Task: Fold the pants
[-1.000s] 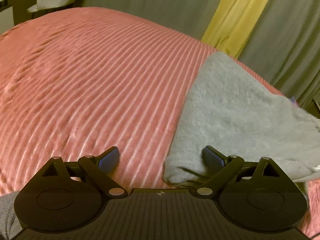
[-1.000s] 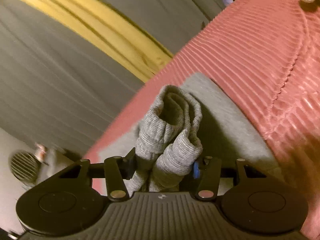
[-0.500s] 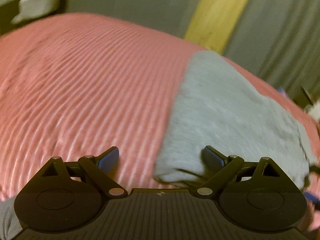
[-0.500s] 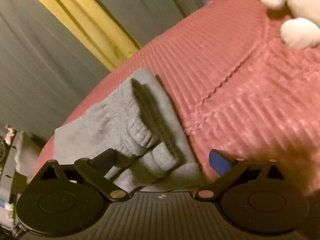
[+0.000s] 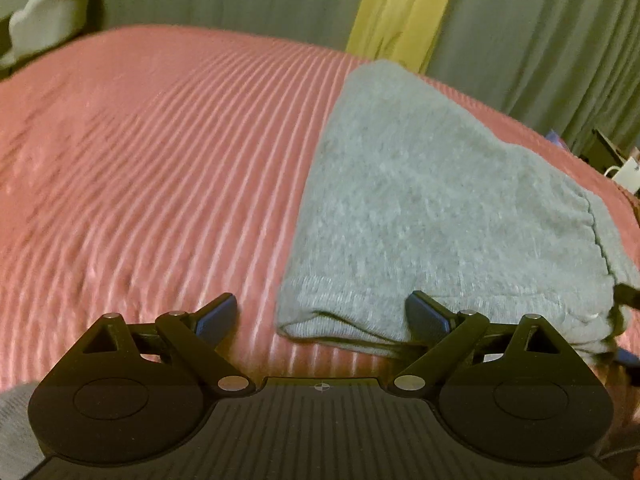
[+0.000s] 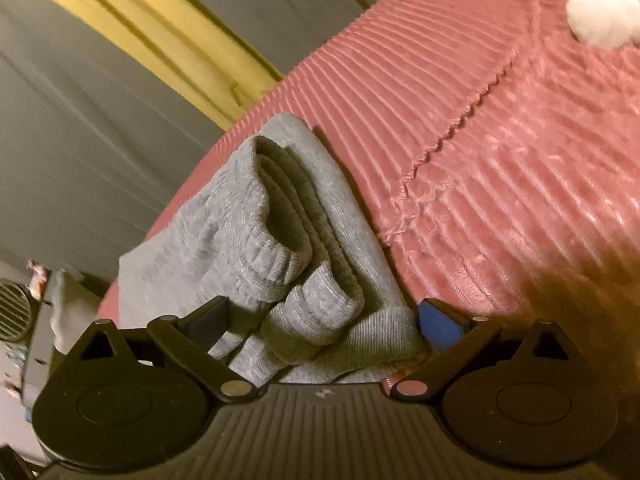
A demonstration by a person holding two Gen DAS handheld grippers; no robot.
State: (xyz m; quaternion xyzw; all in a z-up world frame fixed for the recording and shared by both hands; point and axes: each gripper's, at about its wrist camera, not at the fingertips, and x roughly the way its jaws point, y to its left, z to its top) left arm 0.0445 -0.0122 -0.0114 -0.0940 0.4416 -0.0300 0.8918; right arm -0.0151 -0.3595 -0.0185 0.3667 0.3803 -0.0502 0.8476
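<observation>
The grey pants (image 5: 432,208) lie folded on the pink ribbed bedspread (image 5: 160,168), right of centre in the left wrist view. My left gripper (image 5: 322,316) is open and empty, with the near left corner of the fold between its fingers. In the right wrist view the pants (image 6: 280,240) show their stacked ribbed cuffs and waistband. My right gripper (image 6: 324,316) is open, its fingers standing on either side of that stacked end, not pinching it.
Grey curtains (image 5: 540,32) with a yellow strip (image 5: 400,12) hang behind the bed. A white plush object (image 6: 600,16) lies on the bedspread (image 6: 500,140) at the far right. Furniture stands beyond the bed's left edge (image 5: 48,20).
My right gripper opened and let go of the pants' cuffs, which dropped onto the folded stack. The left gripper stayed open and drifted slightly, so the pants' corner now sits between its fingers.
</observation>
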